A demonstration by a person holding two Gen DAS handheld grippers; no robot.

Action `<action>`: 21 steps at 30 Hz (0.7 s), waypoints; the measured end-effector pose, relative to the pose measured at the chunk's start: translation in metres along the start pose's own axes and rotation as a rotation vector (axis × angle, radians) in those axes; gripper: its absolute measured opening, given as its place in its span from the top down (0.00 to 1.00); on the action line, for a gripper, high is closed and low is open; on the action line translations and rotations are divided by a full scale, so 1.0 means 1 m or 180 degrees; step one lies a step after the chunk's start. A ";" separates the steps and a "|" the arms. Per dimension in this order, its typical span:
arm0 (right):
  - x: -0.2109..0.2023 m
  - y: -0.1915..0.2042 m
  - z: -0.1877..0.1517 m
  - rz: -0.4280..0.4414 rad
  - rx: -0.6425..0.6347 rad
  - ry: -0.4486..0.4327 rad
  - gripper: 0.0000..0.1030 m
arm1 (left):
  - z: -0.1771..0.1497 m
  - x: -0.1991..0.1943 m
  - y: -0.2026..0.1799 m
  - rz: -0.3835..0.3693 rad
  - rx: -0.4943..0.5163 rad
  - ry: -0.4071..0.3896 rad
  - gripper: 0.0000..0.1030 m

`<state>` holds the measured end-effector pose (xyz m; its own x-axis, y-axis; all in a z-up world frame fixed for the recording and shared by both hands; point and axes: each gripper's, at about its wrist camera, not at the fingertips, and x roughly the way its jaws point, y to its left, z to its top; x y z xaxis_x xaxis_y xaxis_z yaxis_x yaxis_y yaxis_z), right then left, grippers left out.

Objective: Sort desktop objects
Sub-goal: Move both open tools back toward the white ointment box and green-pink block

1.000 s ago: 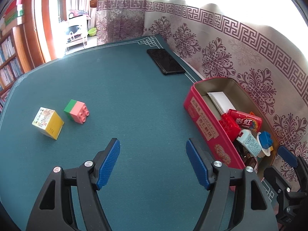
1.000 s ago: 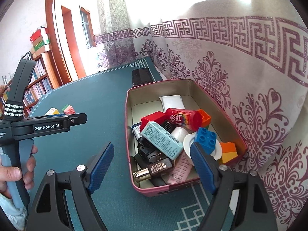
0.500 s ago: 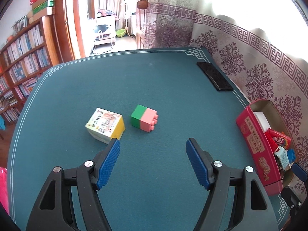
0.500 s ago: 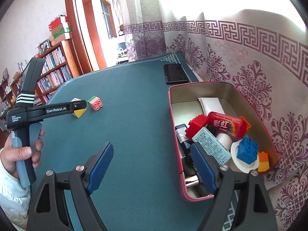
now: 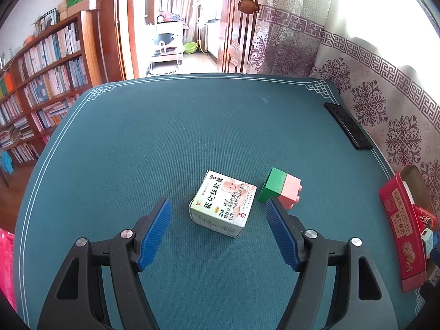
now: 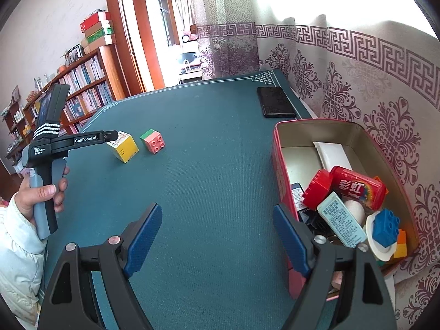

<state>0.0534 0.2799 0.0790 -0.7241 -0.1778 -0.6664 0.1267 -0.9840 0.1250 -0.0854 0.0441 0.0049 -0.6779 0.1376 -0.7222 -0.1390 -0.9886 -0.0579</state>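
A small white and yellow medicine carton (image 5: pixel 224 203) lies on the teal table mat, just ahead of my open left gripper (image 5: pixel 218 206) and between the lines of its blue pads. Beside it on the right sits a green and pink toy brick (image 5: pixel 280 187), partly behind the right pad. The right wrist view shows both, the carton (image 6: pixel 123 148) and the brick (image 6: pixel 153 141), far left of my right gripper (image 6: pixel 216 213), which hangs open and empty over the mat. The red tin (image 6: pixel 283 165), full of several small items, is just right of it.
A black phone (image 6: pixel 275 101) lies near the table's far right edge by the patterned curtain. A hand in a white sleeve (image 6: pixel 41 192) holds the left gripper's handle. Bookshelves and a doorway stand beyond the table. The tin's red wall (image 5: pixel 396 220) is at the left view's right edge.
My left gripper has swung left from beside the tin to the carton and brick, which now lie right before its pads. My right gripper has backed away to the left of the tin.
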 end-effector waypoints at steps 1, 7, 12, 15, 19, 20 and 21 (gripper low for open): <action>0.002 0.002 0.001 0.0009 -0.0016 0.0007 0.17 | 0.001 0.003 0.000 -0.0019 0.0024 0.0011 0.28; 0.016 0.017 0.010 0.0072 -0.0127 0.0033 0.17 | 0.002 0.024 0.007 -0.0043 0.0081 0.0112 0.28; 0.029 0.031 0.017 0.0109 -0.0218 0.0075 0.17 | -0.001 0.036 0.013 -0.0100 0.0010 0.0183 0.28; 0.038 0.038 0.020 0.0124 -0.0252 0.0117 0.17 | -0.003 0.044 0.016 -0.0121 0.0005 0.0233 0.28; 0.050 0.046 0.021 0.0155 -0.0271 0.0182 0.17 | -0.005 0.052 0.020 -0.0154 -0.0054 0.0256 0.28; 0.053 0.047 0.021 0.0173 -0.0263 0.0209 0.17 | -0.006 0.052 0.021 -0.0148 -0.0074 0.0243 0.28; 0.057 0.048 0.021 0.0192 -0.0251 0.0239 0.17 | -0.007 0.053 0.022 -0.0126 -0.0097 0.0224 0.28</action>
<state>0.0040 0.2227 0.0630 -0.6611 -0.2337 -0.7130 0.2236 -0.9684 0.1101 -0.1193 0.0294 -0.0390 -0.6198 0.1730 -0.7655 -0.1418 -0.9840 -0.1076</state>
